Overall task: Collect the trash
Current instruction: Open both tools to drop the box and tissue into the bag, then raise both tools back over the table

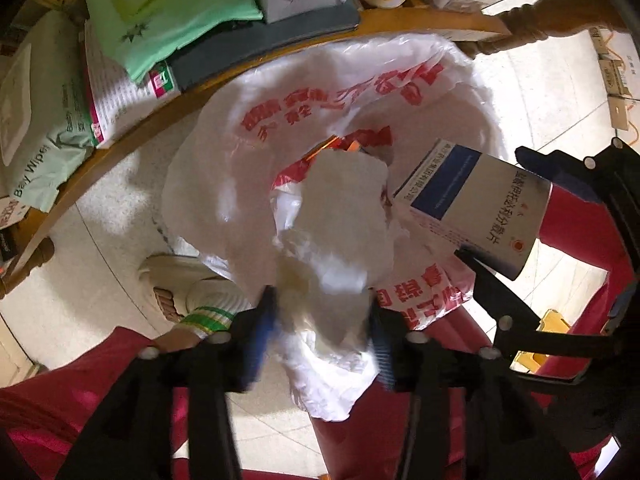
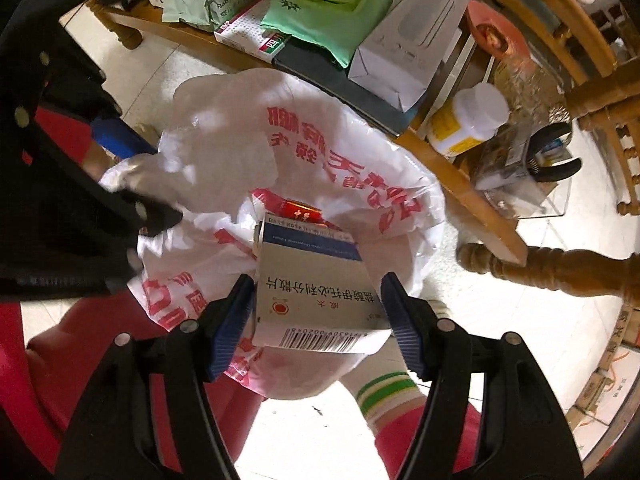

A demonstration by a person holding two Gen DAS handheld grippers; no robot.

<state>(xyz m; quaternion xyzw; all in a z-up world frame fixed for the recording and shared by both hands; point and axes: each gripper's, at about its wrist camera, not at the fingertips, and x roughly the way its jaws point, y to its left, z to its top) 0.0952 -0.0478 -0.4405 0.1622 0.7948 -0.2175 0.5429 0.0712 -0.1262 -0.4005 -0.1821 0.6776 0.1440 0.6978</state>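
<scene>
A waste bin lined with a white plastic bag with red print (image 1: 280, 120) (image 2: 320, 140) stands on the floor below both grippers. My left gripper (image 1: 320, 312) hangs over its mouth, jaws apart, with a crumpled white tissue wad (image 1: 340, 220) lying loose between the blue pads. In the right wrist view the left gripper (image 2: 140, 176) shows at the bag's left rim. My right gripper (image 2: 316, 300) (image 1: 496, 206) points straight down over the bin and is shut on a white-and-blue medicine box (image 2: 316, 292) (image 1: 480, 200). A red wrapper (image 2: 300, 212) lies inside the bag.
A wooden shelf (image 2: 460, 184) right behind the bin carries baby-wipes packs (image 1: 44, 132), a green pack (image 2: 332, 12), a white carton (image 2: 412, 40) and a white bottle (image 2: 468, 120). A turned wooden leg (image 2: 540, 268) stands right of the bin. A person's red-trousered leg with striped sock (image 2: 384, 396) is close by.
</scene>
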